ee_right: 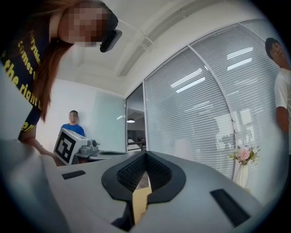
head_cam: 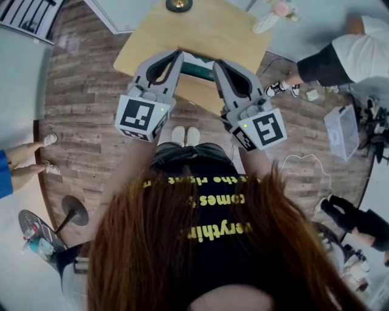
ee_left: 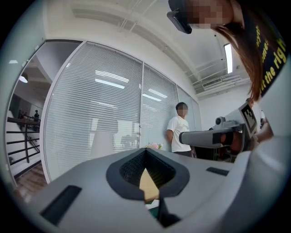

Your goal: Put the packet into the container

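On the light wooden table [head_cam: 152, 36], at its near edge, lies a dark green and white object [head_cam: 198, 67]; I cannot tell whether it is the packet or the container. My left gripper [head_cam: 178, 54] and right gripper [head_cam: 216, 63] are held level on either side of it, tips over the table's near edge. Both are shut with nothing between the jaws. In the left gripper view the left gripper [ee_left: 145, 151] shows a strip of table [ee_left: 149, 185] and a bit of green through its gap. The right gripper [ee_right: 145, 154] shows only table wood [ee_right: 142, 200].
A round dark object [head_cam: 179, 5] sits at the table's far edge, with pink flowers [head_cam: 276, 11] beyond. A clear plastic box [head_cam: 342, 130] stands on the wood floor at the right. People stand around: one in a white shirt [head_cam: 358, 51], another at the left [head_cam: 12, 164].
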### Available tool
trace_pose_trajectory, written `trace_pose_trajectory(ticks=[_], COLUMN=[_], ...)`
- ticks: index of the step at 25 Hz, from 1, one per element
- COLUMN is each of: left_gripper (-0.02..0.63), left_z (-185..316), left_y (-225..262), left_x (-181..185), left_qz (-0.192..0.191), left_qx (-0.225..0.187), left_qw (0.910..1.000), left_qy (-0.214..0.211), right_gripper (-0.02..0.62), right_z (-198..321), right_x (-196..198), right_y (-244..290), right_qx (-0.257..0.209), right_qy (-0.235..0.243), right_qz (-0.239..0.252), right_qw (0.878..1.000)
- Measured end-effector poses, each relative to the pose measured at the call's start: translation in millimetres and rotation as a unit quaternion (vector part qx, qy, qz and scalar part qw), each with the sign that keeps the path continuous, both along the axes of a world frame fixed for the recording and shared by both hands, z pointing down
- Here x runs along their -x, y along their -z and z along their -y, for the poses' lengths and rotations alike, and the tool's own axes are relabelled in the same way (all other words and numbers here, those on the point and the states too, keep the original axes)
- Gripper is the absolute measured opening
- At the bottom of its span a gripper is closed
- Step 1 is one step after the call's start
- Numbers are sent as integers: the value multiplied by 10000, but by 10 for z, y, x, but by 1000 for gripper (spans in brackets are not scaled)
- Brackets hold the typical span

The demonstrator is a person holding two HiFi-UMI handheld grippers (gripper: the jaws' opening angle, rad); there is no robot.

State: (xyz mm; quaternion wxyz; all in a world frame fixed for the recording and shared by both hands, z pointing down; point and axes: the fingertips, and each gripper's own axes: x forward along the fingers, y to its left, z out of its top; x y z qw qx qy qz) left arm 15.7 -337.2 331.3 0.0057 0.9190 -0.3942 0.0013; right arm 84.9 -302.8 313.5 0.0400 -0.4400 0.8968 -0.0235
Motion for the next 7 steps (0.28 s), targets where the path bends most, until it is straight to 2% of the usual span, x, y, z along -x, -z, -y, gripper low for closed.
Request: trace_pose_trajectory(ticks=[7], left_gripper=[-3], left_z=[-11], left_y=[34], left_x=[-89], left_qz=[-33], left_qx=[-43], left_qw=[10000], left_qy=[-38], right_gripper=[15], right_z=[-13], right_x=[-61], right_y=[-11], right_qx=[11], right_qy=[-7], right_qz=[-35], right_qw=[10000])
